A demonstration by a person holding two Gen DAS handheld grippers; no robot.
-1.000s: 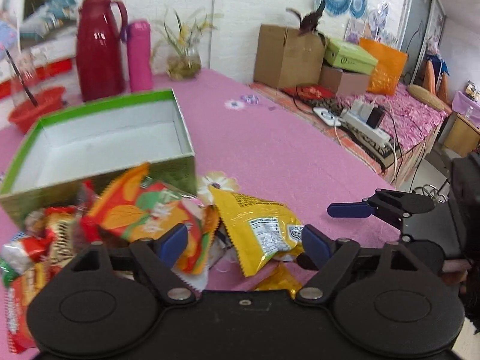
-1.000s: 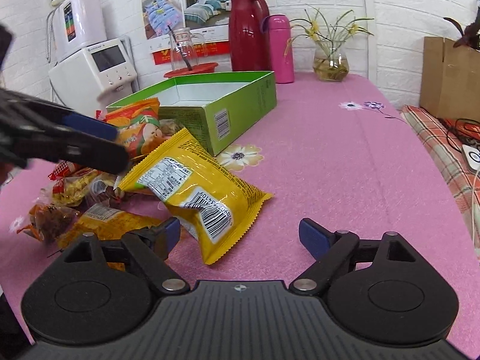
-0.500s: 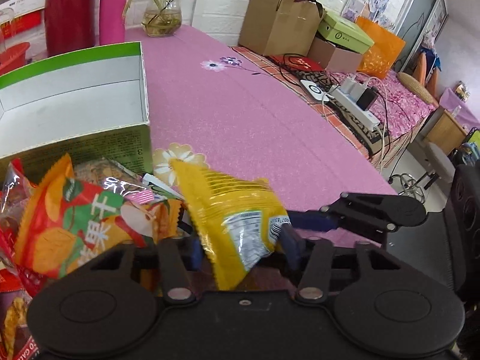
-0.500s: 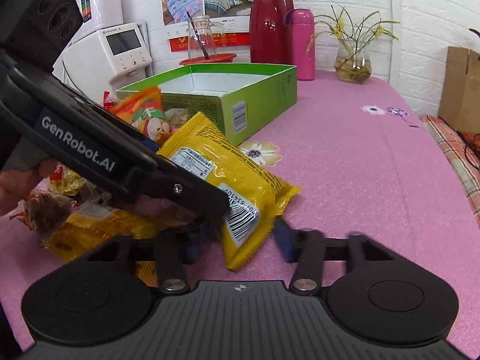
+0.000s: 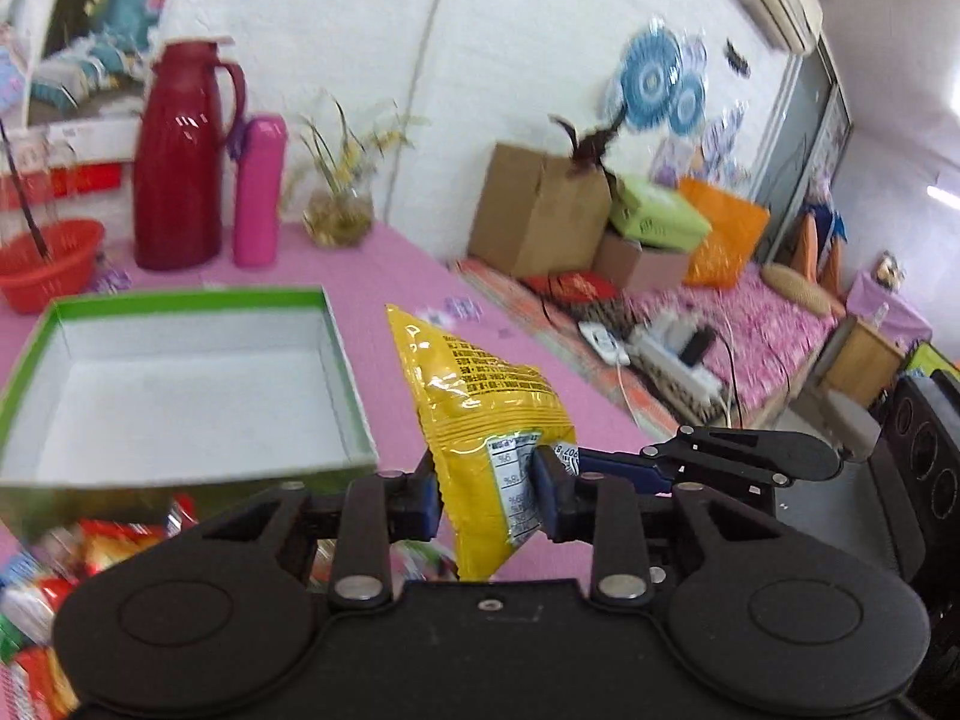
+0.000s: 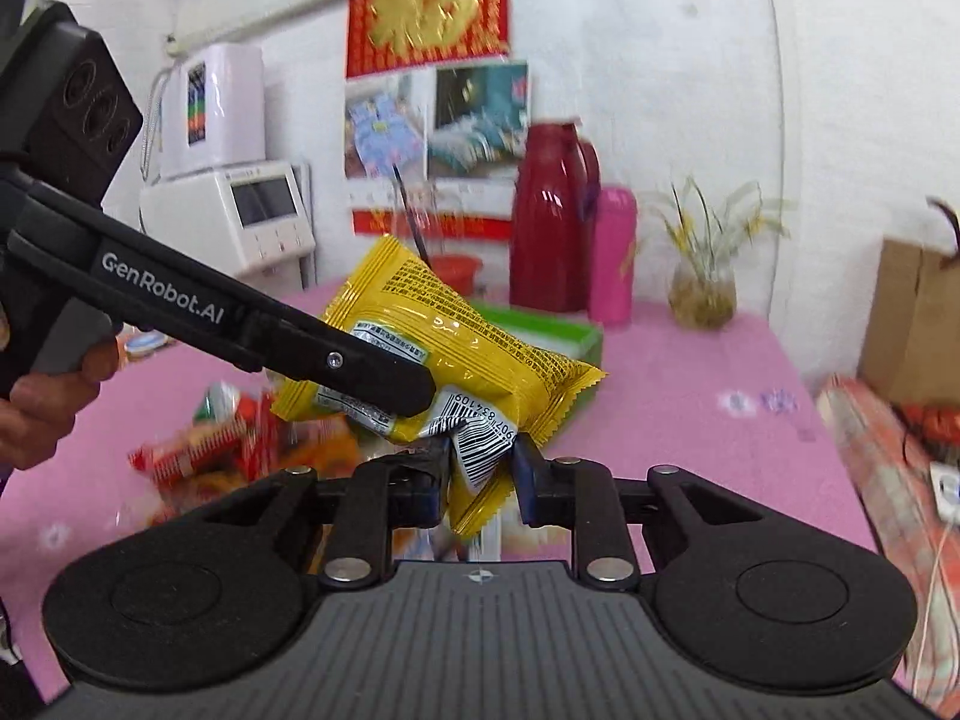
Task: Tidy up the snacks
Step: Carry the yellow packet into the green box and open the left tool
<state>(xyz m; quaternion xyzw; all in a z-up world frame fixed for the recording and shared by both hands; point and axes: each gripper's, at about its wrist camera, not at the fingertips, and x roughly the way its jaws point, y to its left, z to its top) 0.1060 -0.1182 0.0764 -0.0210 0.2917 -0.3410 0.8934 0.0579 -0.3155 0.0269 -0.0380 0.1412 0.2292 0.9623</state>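
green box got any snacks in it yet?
No. In the left wrist view the green box shows only its bare white floor; the yellow snack bag is up off the table, above and beside the box.

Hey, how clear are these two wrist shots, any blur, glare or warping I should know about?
Left wrist view: background smeared, yellow snack packet fairly sharp with glare on its foil, walls bowed by fisheye. Right wrist view: snack pile and wall poster blurred, packet barcode still legible.
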